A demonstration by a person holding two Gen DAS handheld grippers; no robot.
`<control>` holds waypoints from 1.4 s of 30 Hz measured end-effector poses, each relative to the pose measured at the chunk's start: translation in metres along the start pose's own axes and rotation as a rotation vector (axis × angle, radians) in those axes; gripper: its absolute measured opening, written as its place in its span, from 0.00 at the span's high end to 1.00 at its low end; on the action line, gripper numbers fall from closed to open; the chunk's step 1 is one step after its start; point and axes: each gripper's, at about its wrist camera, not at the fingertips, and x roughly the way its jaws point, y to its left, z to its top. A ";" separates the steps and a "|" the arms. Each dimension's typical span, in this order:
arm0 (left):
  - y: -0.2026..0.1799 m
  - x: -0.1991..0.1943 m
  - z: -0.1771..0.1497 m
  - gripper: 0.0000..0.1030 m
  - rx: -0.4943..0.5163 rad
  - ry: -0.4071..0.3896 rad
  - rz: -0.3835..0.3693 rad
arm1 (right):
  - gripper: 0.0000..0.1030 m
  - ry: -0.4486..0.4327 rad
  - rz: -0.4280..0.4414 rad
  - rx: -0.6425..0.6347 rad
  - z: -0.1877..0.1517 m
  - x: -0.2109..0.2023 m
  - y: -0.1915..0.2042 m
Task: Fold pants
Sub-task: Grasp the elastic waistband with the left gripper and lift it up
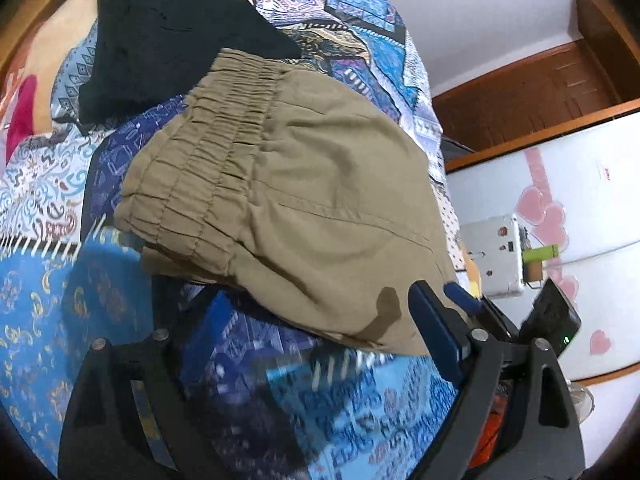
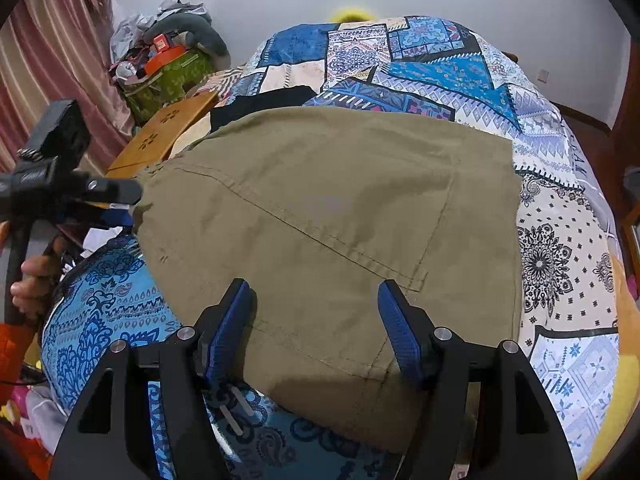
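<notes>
Patchwork bedspread (image 2: pixel 440 72), folded khaki pants (image 2: pixel 328 216) with damp spot, right hand-held gripper (image 2: pixel 316 332) agape, left hand-held gripper (image 1: pixel 296 364) agape.

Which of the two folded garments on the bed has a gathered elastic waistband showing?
The khaki pants; the black garment behind them shows no gathered waistband.

A home bedroom: patchwork bedspread (image 2: pixel 440 76), curtains (image 2: pixel 52 60), wooden door (image 1: pixel 532 92).

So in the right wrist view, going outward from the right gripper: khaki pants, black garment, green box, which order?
From the right gripper:
1. Khaki pants, directly beneath the fingers.
2. Black garment, just beyond the pants' far edge.
3. Green box, off the bed, far left.
</notes>
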 end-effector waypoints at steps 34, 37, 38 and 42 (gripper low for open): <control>-0.044 -0.041 -0.018 0.72 0.309 -0.393 0.549 | 0.39 0.008 0.034 0.002 0.029 -0.014 0.006; -0.039 -0.047 -0.026 0.72 0.317 -0.404 0.575 | 0.39 -0.009 0.040 -0.025 0.049 -0.009 0.019; -0.037 -0.049 -0.027 0.72 0.314 -0.408 0.577 | 0.39 -0.013 0.041 -0.048 0.057 -0.004 0.028; -0.029 -0.055 -0.031 0.72 0.298 -0.424 0.571 | 0.39 0.024 0.053 -0.126 0.081 0.023 0.053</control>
